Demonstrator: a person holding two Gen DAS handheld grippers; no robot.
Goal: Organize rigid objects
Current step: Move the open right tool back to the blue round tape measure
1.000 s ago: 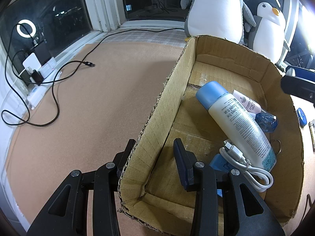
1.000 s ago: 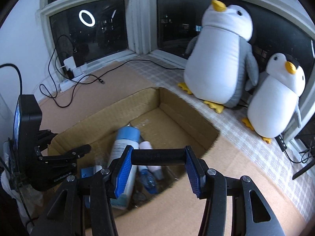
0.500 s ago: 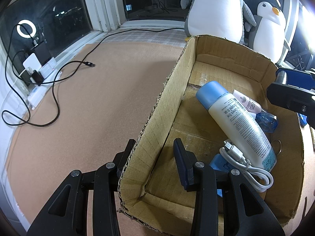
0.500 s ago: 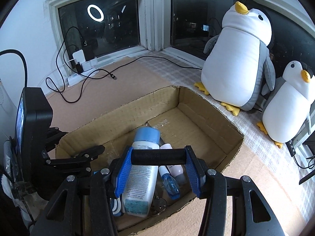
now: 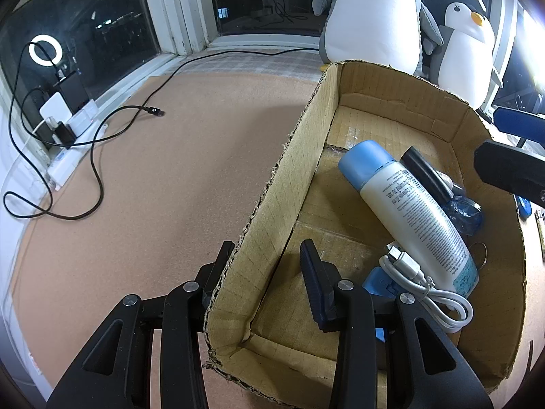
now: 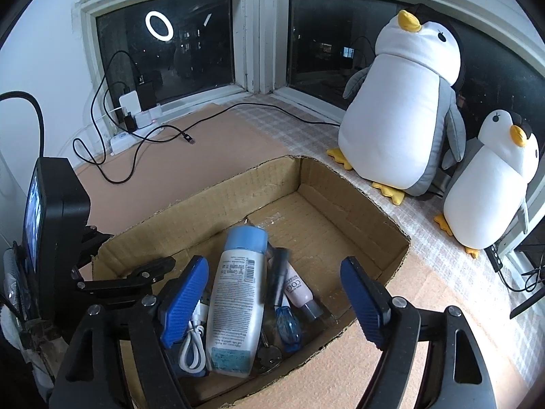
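Black tube (image 6: pixel 277 277) lies in cardboard box (image 5: pixel 299 156) beside lotion bottle (image 6: pixel 236 293), cable (image 5: pixel 429 286). Right gripper (image 6: pixel 276 293) jaws just opening, empty; left gripper (image 5: pixel 264 266) clamps box wall. Small items outside box (image 5: pixel 524 204) left.

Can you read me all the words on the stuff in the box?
"COG...", cut off: on the small pink tube.
Big white bottle with the blue cap: rows of small print and a barcode, too small and blurred to read.
Black tube, white cable and cardboard box: no words show.

rough corrugated cardboard box (image 5: pixel 299 156), glossy plastic bottle (image 5: pixel 412 214), matt cork-like floor (image 5: pixel 170 177)
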